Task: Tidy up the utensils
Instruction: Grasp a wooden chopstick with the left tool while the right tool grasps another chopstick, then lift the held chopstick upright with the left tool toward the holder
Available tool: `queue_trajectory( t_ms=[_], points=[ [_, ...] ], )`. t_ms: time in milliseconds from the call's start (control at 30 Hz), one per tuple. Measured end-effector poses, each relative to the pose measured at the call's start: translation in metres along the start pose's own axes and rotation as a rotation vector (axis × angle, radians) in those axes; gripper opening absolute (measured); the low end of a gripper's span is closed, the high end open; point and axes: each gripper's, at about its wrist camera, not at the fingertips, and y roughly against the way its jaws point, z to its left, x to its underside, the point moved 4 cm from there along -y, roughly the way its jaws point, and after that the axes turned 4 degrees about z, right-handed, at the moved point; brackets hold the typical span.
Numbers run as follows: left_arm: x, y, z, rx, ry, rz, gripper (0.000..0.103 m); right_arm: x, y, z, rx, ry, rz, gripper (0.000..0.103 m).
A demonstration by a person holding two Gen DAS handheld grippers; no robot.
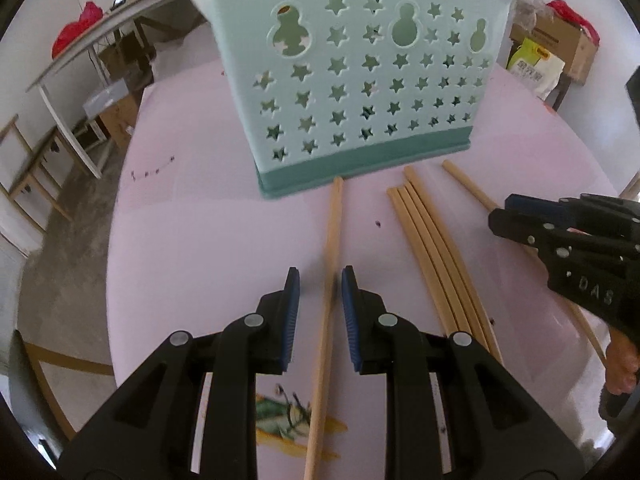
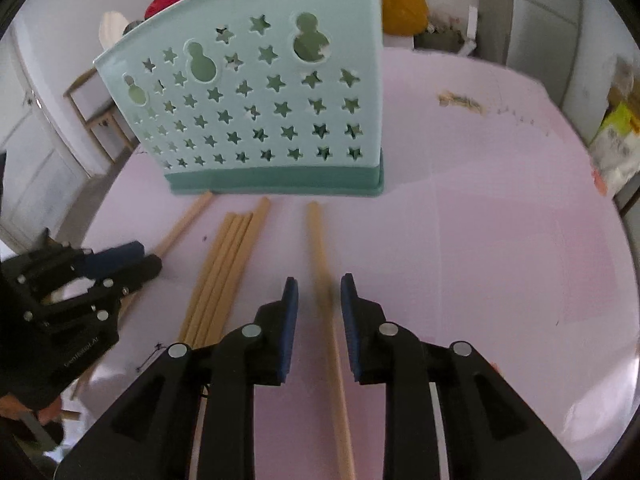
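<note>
A mint-green utensil holder (image 1: 352, 80) with star cut-outs stands upright on the pink table; it also shows in the right wrist view (image 2: 260, 112). Several wooden chopsticks lie in front of it. My left gripper (image 1: 320, 284) is open, its jaws on either side of a single chopstick (image 1: 330, 264) lying on the table, not closed on it. A bundle of chopsticks (image 1: 436, 256) lies to its right. My right gripper (image 2: 319, 292) is open, straddling another single chopstick (image 2: 324, 276). The bundle (image 2: 220, 276) lies to its left. The right gripper also shows in the left wrist view (image 1: 520, 220), the left gripper in the right wrist view (image 2: 136, 260).
The round pink table (image 2: 500, 240) drops off at its edges on all sides. A printed picture (image 1: 288, 416) marks the tablecloth below my left gripper. Benches, boxes and bags stand around the room beyond the table.
</note>
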Motion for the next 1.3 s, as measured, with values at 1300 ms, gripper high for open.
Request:
queue_trajectory(
  t_ms=[1300],
  points=[
    [-0.0057,-0.0003,-0.0025,-0.012,0.026,-0.006,0.007,0.0040,0.0030,-0.0047,0.003,-0.043,0.014,0.007]
  ],
)
